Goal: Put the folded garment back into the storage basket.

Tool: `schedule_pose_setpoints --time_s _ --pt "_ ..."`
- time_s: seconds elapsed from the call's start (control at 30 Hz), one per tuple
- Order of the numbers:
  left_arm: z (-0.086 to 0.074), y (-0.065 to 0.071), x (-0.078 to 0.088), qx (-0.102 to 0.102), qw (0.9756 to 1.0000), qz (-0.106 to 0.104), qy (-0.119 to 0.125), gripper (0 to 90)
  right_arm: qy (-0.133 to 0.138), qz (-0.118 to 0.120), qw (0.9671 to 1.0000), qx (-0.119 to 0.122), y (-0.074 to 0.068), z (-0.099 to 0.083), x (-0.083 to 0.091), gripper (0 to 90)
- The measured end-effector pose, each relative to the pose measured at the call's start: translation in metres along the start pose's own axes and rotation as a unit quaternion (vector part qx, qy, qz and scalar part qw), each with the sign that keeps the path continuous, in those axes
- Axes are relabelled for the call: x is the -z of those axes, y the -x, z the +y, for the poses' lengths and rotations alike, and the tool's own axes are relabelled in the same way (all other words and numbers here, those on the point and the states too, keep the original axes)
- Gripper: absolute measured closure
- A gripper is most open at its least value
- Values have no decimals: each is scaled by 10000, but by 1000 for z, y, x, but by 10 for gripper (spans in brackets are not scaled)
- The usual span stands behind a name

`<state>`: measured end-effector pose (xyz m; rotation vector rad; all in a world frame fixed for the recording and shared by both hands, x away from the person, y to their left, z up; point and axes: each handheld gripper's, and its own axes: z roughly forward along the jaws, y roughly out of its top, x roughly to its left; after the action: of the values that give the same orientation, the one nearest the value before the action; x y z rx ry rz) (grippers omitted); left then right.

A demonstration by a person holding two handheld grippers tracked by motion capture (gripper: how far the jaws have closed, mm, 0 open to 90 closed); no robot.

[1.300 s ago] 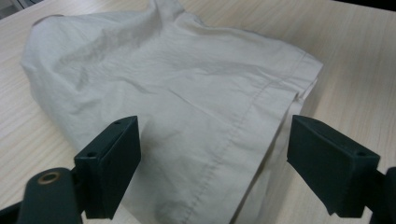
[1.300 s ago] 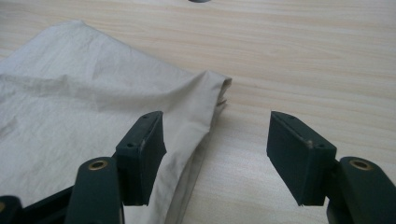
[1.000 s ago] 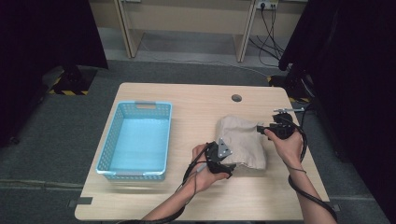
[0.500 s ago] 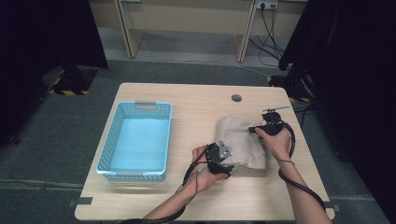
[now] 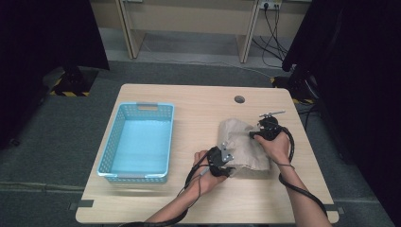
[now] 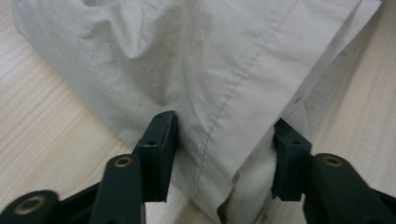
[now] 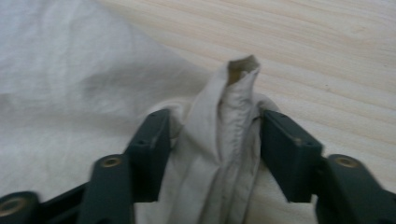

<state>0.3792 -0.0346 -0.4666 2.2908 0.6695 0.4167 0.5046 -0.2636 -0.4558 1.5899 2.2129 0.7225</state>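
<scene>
We see folded beige cloth (image 5: 243,146) right of blue basket (image 5: 137,142), long axis running away from us. Left gripper (image 6: 224,154) jaws closing, pinching cloth's near corner; right gripper (image 7: 212,154) closing, clamping bunched far edge.

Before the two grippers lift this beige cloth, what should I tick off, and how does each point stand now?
1. Cloth between the left gripper's fingers: ok; the jaws have just been closing on a seamed corner.
2. Left pads pressing firmly: cannot tell.
3. Cloth between the right gripper's fingers: ok; a bunched fold stands there, jaws just closing.
4. Right pads touching the fold on both sides: ok.
5. Blue basket empty to receive the cloth: ok.
6. Table clear between cloth and basket: ok.
</scene>
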Motion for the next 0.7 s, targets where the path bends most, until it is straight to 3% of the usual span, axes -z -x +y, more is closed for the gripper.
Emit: schedule_pose_setpoints --time_s 0.13,0.3,0.43,0.53,0.7 --pt "0 2 -1 -106 9999 18 40 611 95 44 9999 -29 -4 -3 2 644" --pt "-2 3 -3 -203 9997 114 102 709 -13 227 9996 -188 -5 -2 3 800" --pt "-3 4 -3 -286 9993 210 139 786 -94 270 9993 -255 -5 1 3 839" --pt "-4 1 -1 -229 9993 203 201 837 -113 167 9996 -216 -6 2 3 853" --pt "-3 -2 8 -158 9989 201 384 850 82 105 9997 -191 -8 2 7 857"
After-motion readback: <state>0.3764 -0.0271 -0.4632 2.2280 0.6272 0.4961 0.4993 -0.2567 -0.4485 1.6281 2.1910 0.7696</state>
